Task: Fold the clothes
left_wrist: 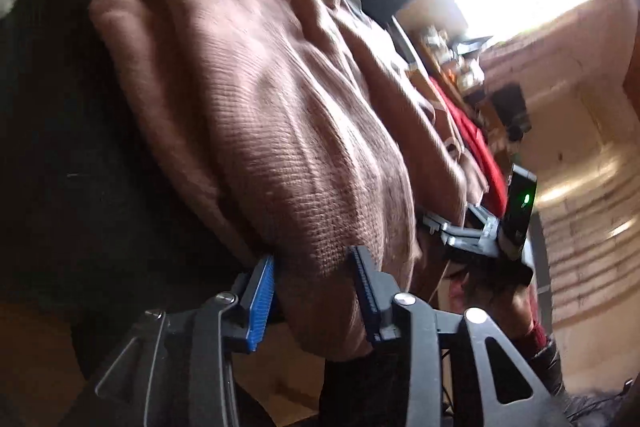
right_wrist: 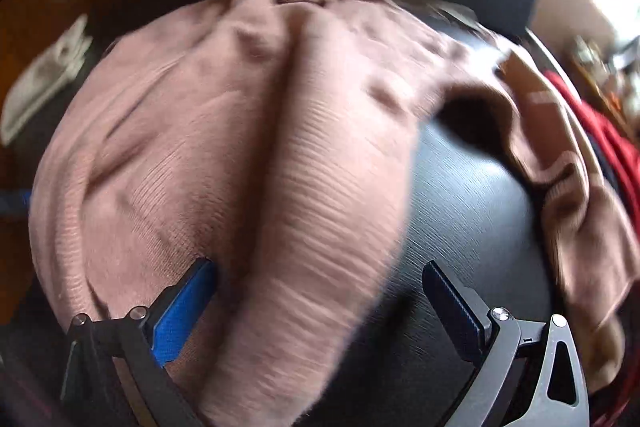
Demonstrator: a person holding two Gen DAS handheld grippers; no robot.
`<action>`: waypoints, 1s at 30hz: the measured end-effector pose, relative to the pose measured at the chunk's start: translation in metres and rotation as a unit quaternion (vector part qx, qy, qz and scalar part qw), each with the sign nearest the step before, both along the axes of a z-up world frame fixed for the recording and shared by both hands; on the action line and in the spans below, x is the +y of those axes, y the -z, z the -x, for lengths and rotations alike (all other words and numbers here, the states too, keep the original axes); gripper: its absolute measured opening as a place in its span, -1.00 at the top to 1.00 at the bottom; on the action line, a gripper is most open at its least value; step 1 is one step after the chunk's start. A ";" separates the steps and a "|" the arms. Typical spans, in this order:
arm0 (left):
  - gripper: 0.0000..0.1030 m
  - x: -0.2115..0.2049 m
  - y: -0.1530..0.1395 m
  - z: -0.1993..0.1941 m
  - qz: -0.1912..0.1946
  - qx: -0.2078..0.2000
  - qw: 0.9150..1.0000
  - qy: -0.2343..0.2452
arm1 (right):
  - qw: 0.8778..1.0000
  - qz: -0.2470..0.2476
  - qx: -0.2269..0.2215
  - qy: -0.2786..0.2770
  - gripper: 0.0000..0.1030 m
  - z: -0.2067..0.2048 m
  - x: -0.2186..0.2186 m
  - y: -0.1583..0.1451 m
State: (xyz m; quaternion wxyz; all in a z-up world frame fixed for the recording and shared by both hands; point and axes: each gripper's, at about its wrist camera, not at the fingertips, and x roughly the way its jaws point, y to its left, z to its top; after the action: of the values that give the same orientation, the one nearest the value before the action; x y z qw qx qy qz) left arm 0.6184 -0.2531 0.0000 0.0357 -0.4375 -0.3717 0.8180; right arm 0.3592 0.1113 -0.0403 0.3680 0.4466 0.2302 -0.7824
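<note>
Sweater [right_wrist: 224,155] in pinkish-brown knit lies bunched on the dark tabletop [right_wrist: 460,211], its long fold ridge running from bottom center up to top center of the right view. Left claw [left_wrist: 316,291] sits part open, fabric between the pads, not pinched. Right claw [right_wrist: 320,311] is wide open over the fold.

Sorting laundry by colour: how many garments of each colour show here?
Pink-brown knit sweater: 1
Red garment: 1
White cloth: 1, too blurred to tell if it is a garment
Total: 3
</note>
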 end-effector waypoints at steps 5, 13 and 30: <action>0.93 -0.020 -0.030 -0.004 -0.062 0.092 0.994 -0.012 | 0.998 0.018 0.009 0.058 -0.99 0.016 0.031 0.003; 1.00 -0.162 -0.082 -0.093 -0.010 0.165 0.954 -0.249 | 0.995 0.035 0.021 0.091 -1.00 0.032 0.052 0.016; 0.15 -0.014 -0.018 0.004 0.038 0.108 0.993 -0.009 | 0.991 0.047 0.032 0.118 -1.00 0.033 0.052 0.016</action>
State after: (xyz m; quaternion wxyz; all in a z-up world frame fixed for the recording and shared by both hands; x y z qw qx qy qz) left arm 0.6147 -0.2672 0.0182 0.0519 -0.3444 -0.3381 0.8743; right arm 0.3266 0.1632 -0.0566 0.2860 0.4271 0.1502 -0.8445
